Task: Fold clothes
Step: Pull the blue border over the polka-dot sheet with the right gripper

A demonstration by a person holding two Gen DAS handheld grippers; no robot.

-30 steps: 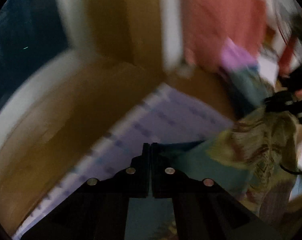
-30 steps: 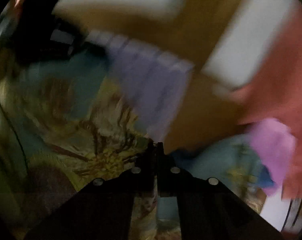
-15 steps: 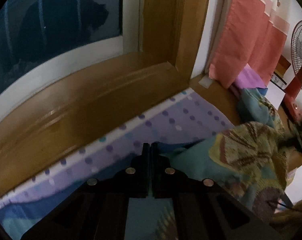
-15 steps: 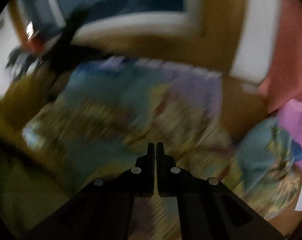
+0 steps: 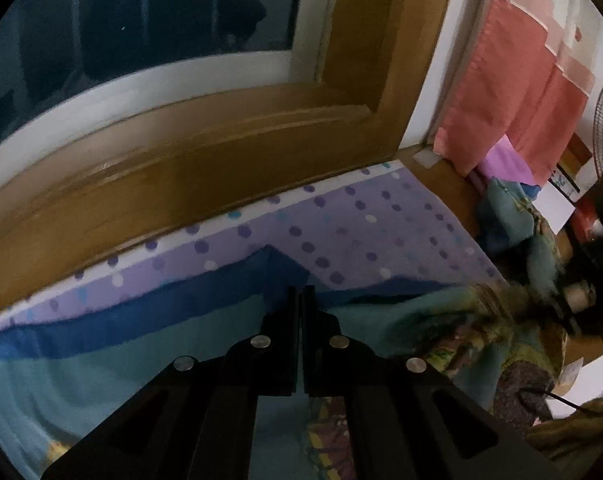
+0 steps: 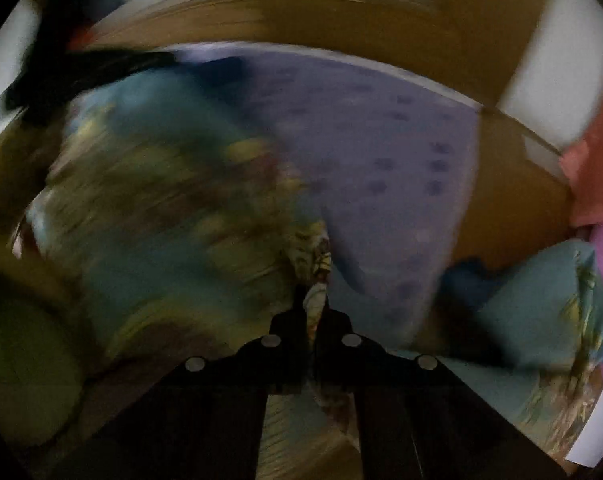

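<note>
Left wrist view: the black left gripper (image 5: 300, 292) is pinched shut on the blue-bordered edge of a teal patterned cloth (image 5: 149, 356), which lies over a purple polka-dot sheet (image 5: 365, 232) beside a wooden frame (image 5: 205, 168).

Right wrist view, blurred: the black right gripper (image 6: 315, 300) is clamped on a bunched fold of the same teal patterned cloth (image 6: 173, 216), spread on the purple sheet (image 6: 397, 152).

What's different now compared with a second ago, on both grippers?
The teal patterned garment has been drawn out flatter across the purple dotted sheet, its blue edge now a long band. The right gripper now pinches a patterned fold. The left gripper stayed shut on the garment's blue edge; the folded pile stayed put.
</note>
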